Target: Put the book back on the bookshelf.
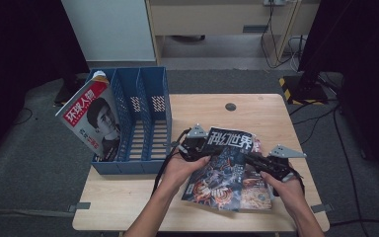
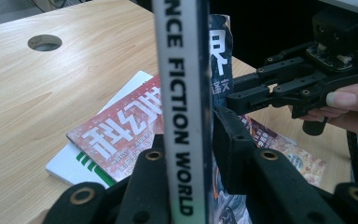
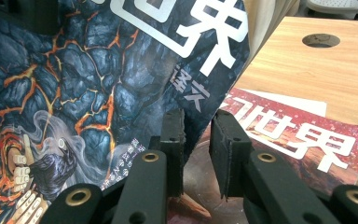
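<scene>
The wooden table (image 1: 128,197) carries a blue file rack (image 1: 150,123) at its far left, with a red-titled portrait magazine (image 1: 91,118) leaning tilted in the rack's leftmost slot. Near the middle of the table, toward the person's side, a dark lava-patterned magazine (image 1: 222,170) is raised off the surface, over a red-covered magazine (image 2: 121,130) that lies flat on a white booklet (image 2: 70,161).

Both forearms come in from the near edge and angle toward each other. The left hand (image 1: 177,170) wraps around its tool from below, and the left gripper (image 1: 197,145) sits at the raised magazine's left edge. In the left gripper view its jaws are narrowed hard against the spine, which stands upright between them and reads "FICTION WORLD".

The right hand (image 1: 288,190) holds the right gripper (image 1: 254,160) pointing left and slightly away, at the magazine's right side. In the right gripper view the jaws stand a little apart, with the cover's lower edge just at the left jaw; whether they pinch the page I cannot tell. In the left gripper view the same tool's tips reach the cover's far edge.
</scene>
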`<state>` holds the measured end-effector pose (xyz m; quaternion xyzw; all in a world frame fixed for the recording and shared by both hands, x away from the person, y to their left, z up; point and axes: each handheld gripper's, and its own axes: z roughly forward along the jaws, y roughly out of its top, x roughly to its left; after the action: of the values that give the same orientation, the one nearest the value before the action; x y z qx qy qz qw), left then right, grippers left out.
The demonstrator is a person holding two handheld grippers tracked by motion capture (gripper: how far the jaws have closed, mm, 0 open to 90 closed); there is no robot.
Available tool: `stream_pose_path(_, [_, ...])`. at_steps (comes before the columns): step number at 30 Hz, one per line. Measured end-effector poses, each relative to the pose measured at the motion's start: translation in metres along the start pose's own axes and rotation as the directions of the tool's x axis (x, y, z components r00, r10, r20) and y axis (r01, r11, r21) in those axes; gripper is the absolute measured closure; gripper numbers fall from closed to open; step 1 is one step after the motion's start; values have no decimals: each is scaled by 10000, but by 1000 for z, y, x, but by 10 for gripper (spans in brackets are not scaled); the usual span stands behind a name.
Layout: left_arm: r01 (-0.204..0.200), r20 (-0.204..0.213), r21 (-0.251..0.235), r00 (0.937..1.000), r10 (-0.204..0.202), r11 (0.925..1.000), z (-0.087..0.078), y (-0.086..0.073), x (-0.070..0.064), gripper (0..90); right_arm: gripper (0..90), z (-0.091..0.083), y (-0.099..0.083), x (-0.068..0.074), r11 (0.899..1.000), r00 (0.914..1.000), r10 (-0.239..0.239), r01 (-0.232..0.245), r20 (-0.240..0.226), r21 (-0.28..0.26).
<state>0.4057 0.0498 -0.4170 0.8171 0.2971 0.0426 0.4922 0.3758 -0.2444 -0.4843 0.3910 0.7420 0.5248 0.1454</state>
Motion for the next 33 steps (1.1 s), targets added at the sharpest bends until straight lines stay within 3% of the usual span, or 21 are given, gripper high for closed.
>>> stream_pose_path(3, [-7,9,19,10000,7,10000,0,0,2,741,756,-1,1,1,9999,10000,-21,20,-48,-110])
stream_pose_path(10, [-58,631,138,9980,50,9999,-2,1,3,693,756,-3,2,3,9997,9999,-62,58,-143,-257])
stream_pose_path(13, [-137,307,187,9994,131,9997,-3,2,3,708,756,-4,3,4,9991,9998,-112,104,-180,-410])
stream_pose_path(17, [-191,85,60,9998,190,9998,-5,1,5,812,755,-6,5,7,9986,9996,-216,208,-175,-481])
stream_pose_path(24, [-354,9,-344,9994,355,9988,-6,-3,-1,823,727,-5,3,6,9984,9995,-298,291,-139,-492])
stream_pose_path(33, [-338,35,-753,9994,342,9966,-21,3,-3,825,545,-8,-1,4,9977,10000,6,-3,50,-676])
